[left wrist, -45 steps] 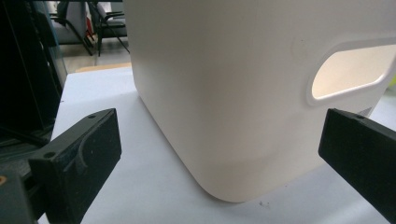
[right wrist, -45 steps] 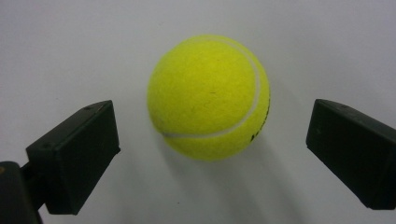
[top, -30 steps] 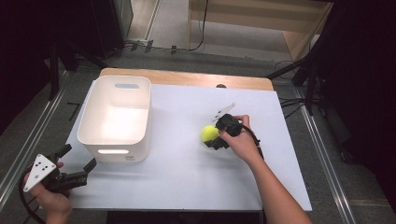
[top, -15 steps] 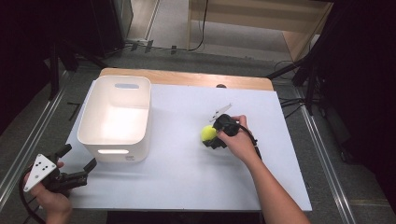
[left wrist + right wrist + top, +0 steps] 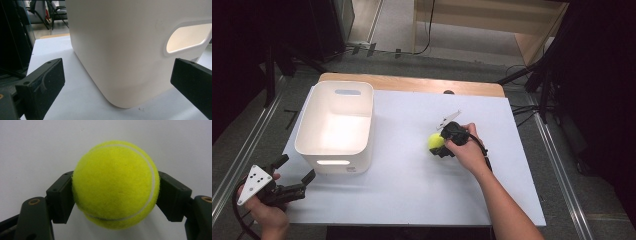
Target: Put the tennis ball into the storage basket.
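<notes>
A yellow tennis ball (image 5: 435, 141) rests on the white table (image 5: 412, 195), right of centre. My right gripper (image 5: 438, 146) reaches it from the right. Its jaws have just been closing with the ball between them. In the right gripper view the two pads (image 5: 61, 197) press on both sides of the tennis ball (image 5: 116, 185), so my right gripper (image 5: 117, 196) is shut on it. My left gripper (image 5: 296, 168) is held at the table's near left corner. It stands open and bare in front of the white bin (image 5: 337, 150), whose wall and handle slot (image 5: 186, 37) sit close ahead.
The white bin (image 5: 125, 50) stands at the table's left, its inside bare where seen from above. A wooden strip (image 5: 412, 84) runs along the table's far edge. Dark stands and cables line the floor around the table.
Both hands and the ball keep their places. The right gripper's jaws look drawn in tighter on the ball than a second ago.
</notes>
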Demonstrator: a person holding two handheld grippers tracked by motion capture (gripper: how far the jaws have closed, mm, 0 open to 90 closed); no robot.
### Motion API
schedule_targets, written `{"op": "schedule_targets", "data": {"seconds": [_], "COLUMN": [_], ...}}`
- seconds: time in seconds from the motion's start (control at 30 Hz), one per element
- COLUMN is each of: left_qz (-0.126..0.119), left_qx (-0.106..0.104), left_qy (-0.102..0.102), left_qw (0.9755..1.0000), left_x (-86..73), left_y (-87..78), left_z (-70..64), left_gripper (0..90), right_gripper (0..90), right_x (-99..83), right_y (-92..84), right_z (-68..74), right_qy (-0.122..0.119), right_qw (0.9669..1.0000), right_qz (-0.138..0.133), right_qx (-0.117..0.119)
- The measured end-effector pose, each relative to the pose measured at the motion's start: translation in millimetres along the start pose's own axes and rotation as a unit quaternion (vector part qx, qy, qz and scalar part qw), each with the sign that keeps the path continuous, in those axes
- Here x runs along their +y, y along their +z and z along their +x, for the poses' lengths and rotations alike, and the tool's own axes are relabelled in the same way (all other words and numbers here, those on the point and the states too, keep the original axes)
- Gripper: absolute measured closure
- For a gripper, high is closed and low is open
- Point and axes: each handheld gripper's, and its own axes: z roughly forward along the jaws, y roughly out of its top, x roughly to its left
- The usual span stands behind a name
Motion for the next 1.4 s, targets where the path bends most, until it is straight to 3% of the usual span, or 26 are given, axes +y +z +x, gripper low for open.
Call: {"op": "schedule_targets", "data": {"seconds": [1.4], "left_qz": [0.0], "left_qx": [-0.001], "left_qy": [0.0], "left_qw": [1.0], "left_x": [0.0], "left_y": [-0.2], "left_z": [0.1], "left_gripper": [0.0], "right_gripper": [23.0], "right_x": [44.9], "right_y": [-32.7], "right_z": [6.3], "right_qy": [-0.034], "right_qw": [0.9987], "right_qz": [-0.027], "right_qx": [0.027]}}
